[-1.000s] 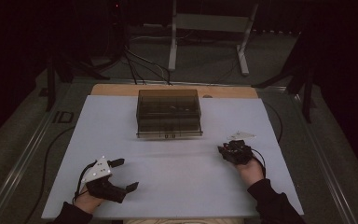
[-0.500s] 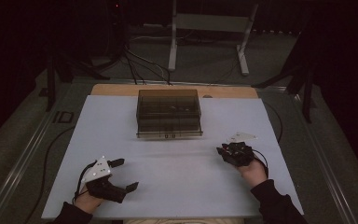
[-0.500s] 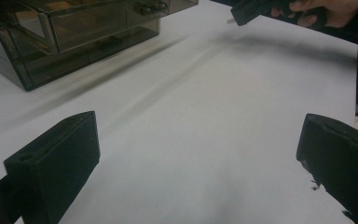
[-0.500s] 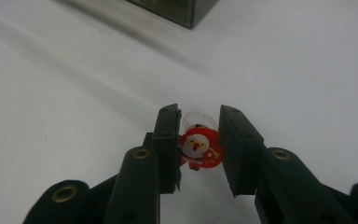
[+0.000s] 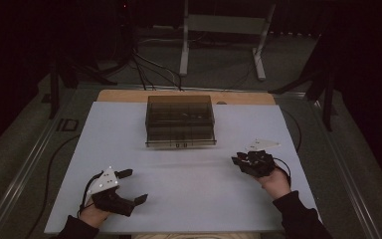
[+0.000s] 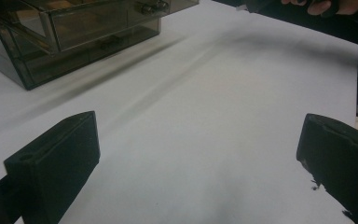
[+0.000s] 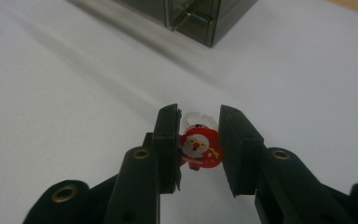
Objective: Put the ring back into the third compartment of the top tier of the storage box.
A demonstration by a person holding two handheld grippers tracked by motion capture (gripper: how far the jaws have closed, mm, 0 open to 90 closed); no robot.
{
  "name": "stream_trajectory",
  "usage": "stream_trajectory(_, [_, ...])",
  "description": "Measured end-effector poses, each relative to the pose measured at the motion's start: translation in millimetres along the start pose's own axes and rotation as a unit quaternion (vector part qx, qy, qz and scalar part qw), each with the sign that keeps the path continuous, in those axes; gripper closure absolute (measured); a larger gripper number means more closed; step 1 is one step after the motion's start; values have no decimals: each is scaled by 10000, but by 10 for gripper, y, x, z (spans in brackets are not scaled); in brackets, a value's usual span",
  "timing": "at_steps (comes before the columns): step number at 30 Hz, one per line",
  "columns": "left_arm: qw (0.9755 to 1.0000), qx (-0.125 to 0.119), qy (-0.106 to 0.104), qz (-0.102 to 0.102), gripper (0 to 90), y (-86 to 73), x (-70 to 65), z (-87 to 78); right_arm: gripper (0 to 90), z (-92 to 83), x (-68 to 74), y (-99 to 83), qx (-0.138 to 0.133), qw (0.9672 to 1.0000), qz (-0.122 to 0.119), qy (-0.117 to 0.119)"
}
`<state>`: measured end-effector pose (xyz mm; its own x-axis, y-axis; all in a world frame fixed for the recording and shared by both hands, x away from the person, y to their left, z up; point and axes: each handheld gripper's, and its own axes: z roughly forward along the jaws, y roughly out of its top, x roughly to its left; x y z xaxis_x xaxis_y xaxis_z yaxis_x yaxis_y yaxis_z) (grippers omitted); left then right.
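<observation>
A small Santa ring, red figure on a clear plastic band, sits between the two black jaws of the right gripper, which are closed on it from either side. The figure's face is turned toward the gripper's camera, and the clear band arches up behind it, away from the camera toward the drawer box; the piece is too compact to give a clear long axis. In the right gripper view the ring hangs over the white table cover; whether it touches the sheet cannot be told. In the high view the right gripper is at the right side of the table, in front of and to the right of the box, but the ring is too small to make out there. The left gripper lies near the front left corner, jaws wide apart with nothing between them, as the left gripper view confirms over bare sheet. The smoky transparent drawer box stands at the middle back of the cover; its compartments show faintly from above, and one small dark item lies inside, too dim to identify. The left gripper view shows the drawer fronts with small knobs.
</observation>
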<state>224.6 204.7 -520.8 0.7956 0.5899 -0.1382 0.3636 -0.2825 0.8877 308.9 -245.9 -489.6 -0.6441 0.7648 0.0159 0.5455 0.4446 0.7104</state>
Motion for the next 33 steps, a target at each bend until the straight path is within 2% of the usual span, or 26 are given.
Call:
stream_trajectory(19, [10000,-26,50,-25,0,1,4,-7,697,-222,20,161,-317,9994,-56,152])
stream_trajectory(33, [10000,37,42,38,0,2,-4,1,697,-280,25,366,-487,9985,-123,198])
